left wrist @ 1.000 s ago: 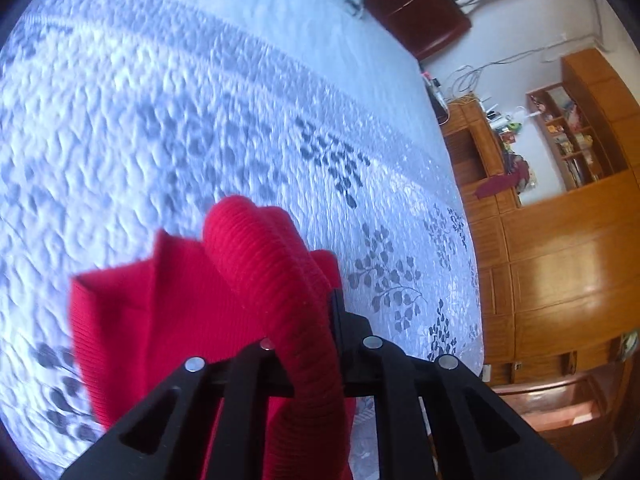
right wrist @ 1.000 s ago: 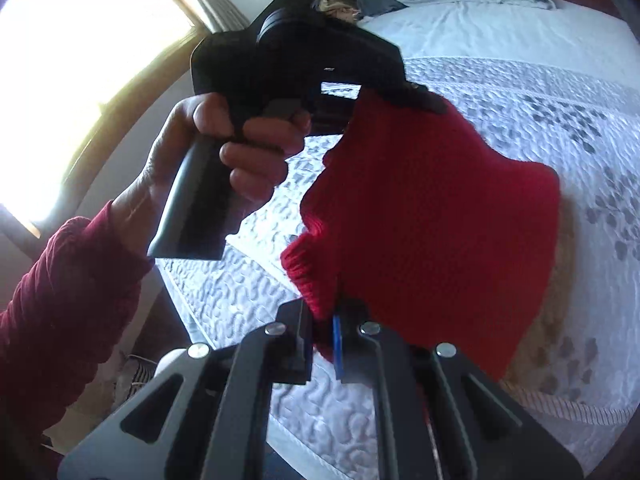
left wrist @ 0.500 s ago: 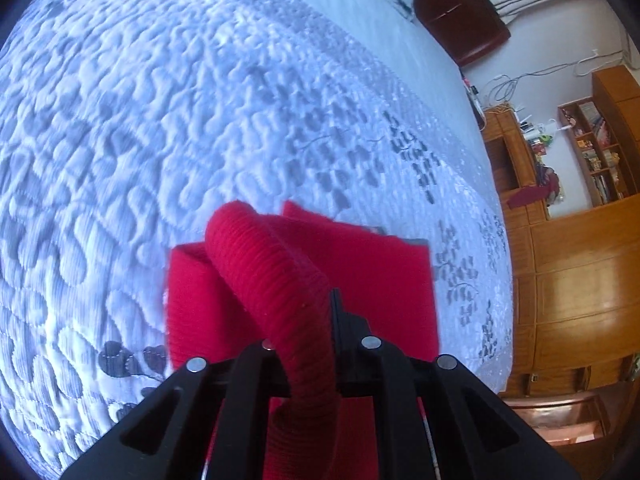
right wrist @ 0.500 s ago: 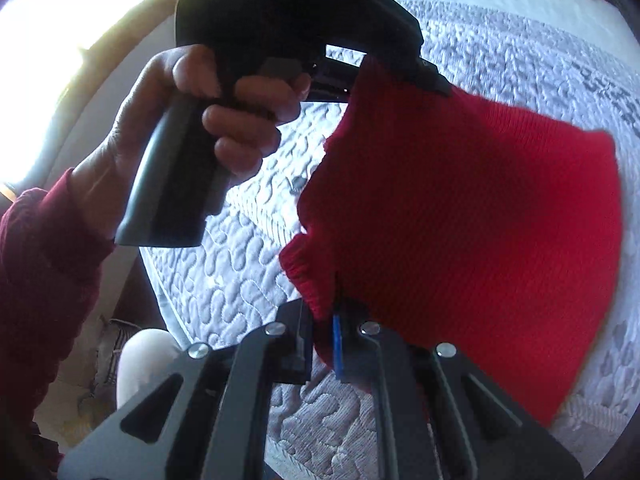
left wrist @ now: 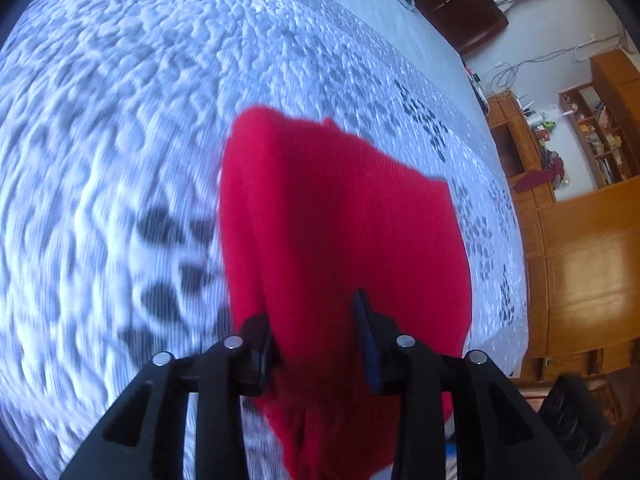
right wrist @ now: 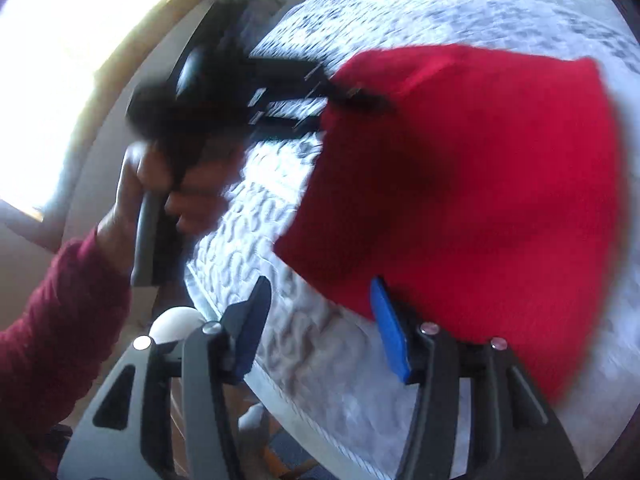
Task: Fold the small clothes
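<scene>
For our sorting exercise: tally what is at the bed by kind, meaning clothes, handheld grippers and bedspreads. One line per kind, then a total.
Red knitted garment: 1
Handheld grippers: 2, the left gripper and the right gripper, both with jaws opening
Quilted bedspread: 1
Total: 4

White quilted bedspread (left wrist: 120, 120) with grey leaf prints covers the bed. Wooden cabinets (left wrist: 580, 272) and cluttered shelves (left wrist: 596, 136) line the wall, bright window (right wrist: 60, 60) opposite.
</scene>
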A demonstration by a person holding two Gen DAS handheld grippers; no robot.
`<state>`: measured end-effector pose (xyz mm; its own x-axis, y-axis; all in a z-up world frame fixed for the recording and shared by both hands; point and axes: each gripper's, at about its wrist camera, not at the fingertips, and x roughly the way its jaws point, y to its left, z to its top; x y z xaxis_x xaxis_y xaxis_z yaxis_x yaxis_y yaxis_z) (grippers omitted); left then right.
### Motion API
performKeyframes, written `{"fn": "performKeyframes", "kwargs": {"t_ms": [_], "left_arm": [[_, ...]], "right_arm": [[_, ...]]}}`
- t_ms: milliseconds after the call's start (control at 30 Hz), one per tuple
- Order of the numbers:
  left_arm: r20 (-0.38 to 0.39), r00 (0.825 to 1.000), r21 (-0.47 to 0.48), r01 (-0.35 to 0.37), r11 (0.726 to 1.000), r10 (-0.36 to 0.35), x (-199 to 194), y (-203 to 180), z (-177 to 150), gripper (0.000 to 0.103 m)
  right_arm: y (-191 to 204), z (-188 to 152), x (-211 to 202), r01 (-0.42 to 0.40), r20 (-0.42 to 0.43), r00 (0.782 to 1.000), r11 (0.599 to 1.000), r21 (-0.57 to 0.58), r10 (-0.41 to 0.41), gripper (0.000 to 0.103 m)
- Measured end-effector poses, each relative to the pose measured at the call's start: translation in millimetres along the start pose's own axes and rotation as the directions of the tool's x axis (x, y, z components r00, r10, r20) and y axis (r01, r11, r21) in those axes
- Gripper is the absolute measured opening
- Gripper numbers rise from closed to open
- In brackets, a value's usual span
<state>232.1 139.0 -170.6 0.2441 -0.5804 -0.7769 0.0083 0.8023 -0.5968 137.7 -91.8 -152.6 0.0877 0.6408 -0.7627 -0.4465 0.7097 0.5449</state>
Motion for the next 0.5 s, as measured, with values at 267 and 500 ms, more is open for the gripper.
{"fn": "performKeyframes", "kwargs": {"t_ms": [267, 500], "left_arm": [[0.058, 0.996, 0.018, -0.073, 0.997, 0.072, -23, -9, -71, 0.037], [0.061, 0.964, 0.085, -0.263, 0.961, 0.259, -12, -34, -96, 0.054]], "right_arm": [[-79, -43, -57, 0.164, 0.034, 0.983, 0.946, 0.281, -0.18, 0.059], [-108, -40, -39, 0.157, -0.036, 0.987, 0.923, 0.35, -0.155, 0.058]]}}
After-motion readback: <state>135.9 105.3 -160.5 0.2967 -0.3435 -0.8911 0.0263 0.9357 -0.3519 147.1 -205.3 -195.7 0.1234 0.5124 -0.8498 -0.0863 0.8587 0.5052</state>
